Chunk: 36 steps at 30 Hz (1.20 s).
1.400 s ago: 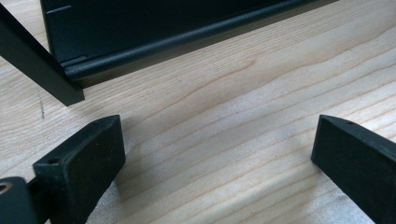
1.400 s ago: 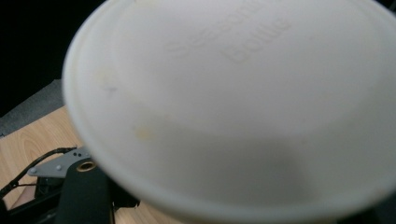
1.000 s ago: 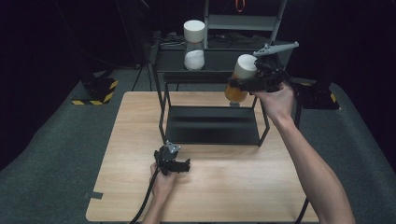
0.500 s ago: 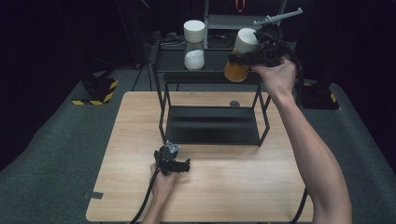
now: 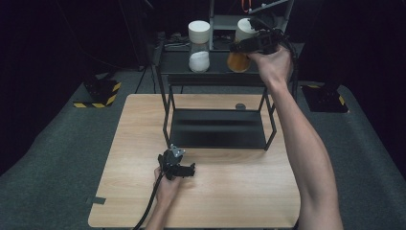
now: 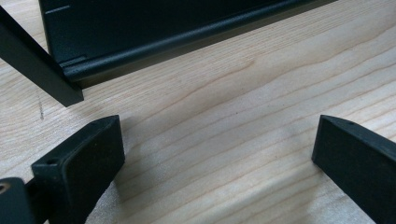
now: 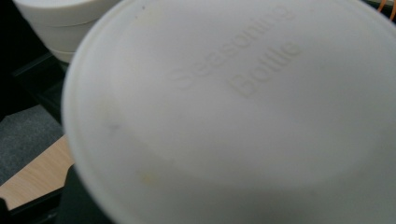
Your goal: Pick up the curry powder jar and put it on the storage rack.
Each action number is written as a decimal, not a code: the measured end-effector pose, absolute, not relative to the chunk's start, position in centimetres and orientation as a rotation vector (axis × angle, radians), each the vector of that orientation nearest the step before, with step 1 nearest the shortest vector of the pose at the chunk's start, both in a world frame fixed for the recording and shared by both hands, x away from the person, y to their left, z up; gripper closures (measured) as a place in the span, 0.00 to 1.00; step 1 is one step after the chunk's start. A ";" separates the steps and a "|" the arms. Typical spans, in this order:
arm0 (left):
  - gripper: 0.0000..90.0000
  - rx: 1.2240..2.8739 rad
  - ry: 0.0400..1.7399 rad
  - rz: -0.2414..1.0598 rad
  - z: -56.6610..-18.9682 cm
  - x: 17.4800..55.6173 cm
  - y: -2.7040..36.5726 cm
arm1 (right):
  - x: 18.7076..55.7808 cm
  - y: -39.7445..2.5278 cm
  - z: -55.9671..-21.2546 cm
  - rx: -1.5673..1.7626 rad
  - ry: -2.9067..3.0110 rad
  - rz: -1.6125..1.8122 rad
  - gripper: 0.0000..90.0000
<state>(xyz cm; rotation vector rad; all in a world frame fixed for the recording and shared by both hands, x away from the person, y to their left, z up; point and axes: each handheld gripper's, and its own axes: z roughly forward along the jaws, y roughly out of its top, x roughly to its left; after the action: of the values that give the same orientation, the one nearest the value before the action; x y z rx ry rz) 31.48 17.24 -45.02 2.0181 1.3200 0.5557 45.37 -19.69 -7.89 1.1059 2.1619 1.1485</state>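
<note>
A seasoning bottle (image 5: 238,60) with orange contents and a white lid (image 7: 233,112) is at the right of the black rack's top shelf (image 5: 215,79). My right gripper (image 5: 253,43) is shut on its upper part, and its base looks level with the shelf. A second bottle (image 5: 199,48), with white contents and a white lid, stands just left of it on the same shelf. That bottle's lid (image 7: 60,18) sits behind the held one in the right gripper view. On the wooden table (image 5: 215,201) in front of the rack, my left gripper (image 5: 184,170) (image 6: 217,135) rests open and holds nothing.
The rack's lower tray (image 5: 218,127) (image 6: 163,42) sits on the table under the shelf, with thin black legs at its corners. A small dark round object (image 5: 240,106) lies on the table behind it. Dark floor and stands surround the table.
My right gripper has carried the orange bottle up and back from over the rack's right side to the top shelf beside the white bottle. The left gripper has stayed put.
</note>
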 end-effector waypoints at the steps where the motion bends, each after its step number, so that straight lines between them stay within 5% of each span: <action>1: 0.02 2.018 1.320 0.556 -45.0 31.5 17.2 | 45.5 -19.5 -7.9 1.112 2.161 1.142 0.36; 13: 0.02 2.014 1.322 0.553 -45.1 31.5 17.2 | 47.3 -16.7 -9.0 1.174 2.145 1.076 0.36; 36: 0.02 2.014 1.322 0.553 -45.1 31.5 17.2 | 47.7 -18.0 -10.7 1.138 2.125 1.171 0.30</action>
<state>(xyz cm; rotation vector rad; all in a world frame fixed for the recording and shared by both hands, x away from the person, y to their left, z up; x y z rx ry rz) 31.46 17.23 -45.06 2.0139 1.3218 0.5531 47.73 -17.96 -10.72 1.1379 2.1249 1.1707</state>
